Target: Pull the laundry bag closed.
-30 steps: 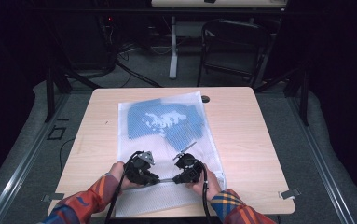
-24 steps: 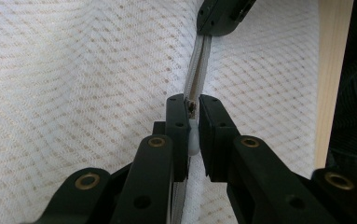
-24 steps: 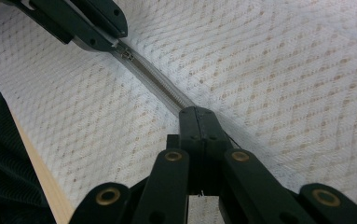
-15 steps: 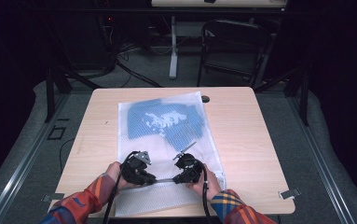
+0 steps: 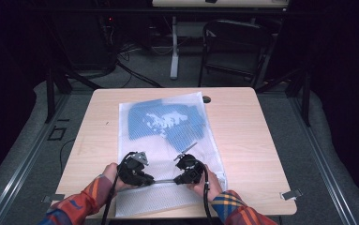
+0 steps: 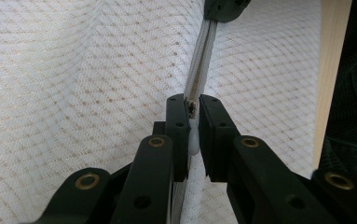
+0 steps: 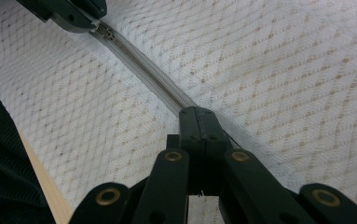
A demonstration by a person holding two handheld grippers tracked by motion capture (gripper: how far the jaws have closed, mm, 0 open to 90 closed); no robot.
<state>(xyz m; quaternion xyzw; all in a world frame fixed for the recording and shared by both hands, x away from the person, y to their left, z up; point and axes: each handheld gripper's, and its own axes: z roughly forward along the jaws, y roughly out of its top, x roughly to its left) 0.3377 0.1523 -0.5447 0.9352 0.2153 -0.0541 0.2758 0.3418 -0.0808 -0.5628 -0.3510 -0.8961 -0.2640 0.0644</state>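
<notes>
A white mesh bag lies flat on the wooden table with a blue garment inside its far half. A grey zipper runs across the bag's near part between my two grippers. My left gripper is shut on the zipper's slider, with the small metal piece pinched at the jaw tips. My right gripper is shut on the zipper tape a short way along, holding the mesh taut. In the right gripper view the left gripper shows at the top left corner.
The table's near edge runs close beside the grippers. A small dark grommet sits near the table's far edge. A chair and a desk leg stand beyond the table on the dark floor.
My left gripper has slid a little to the left along the zipper line. The right gripper and the bag have stayed in place.
</notes>
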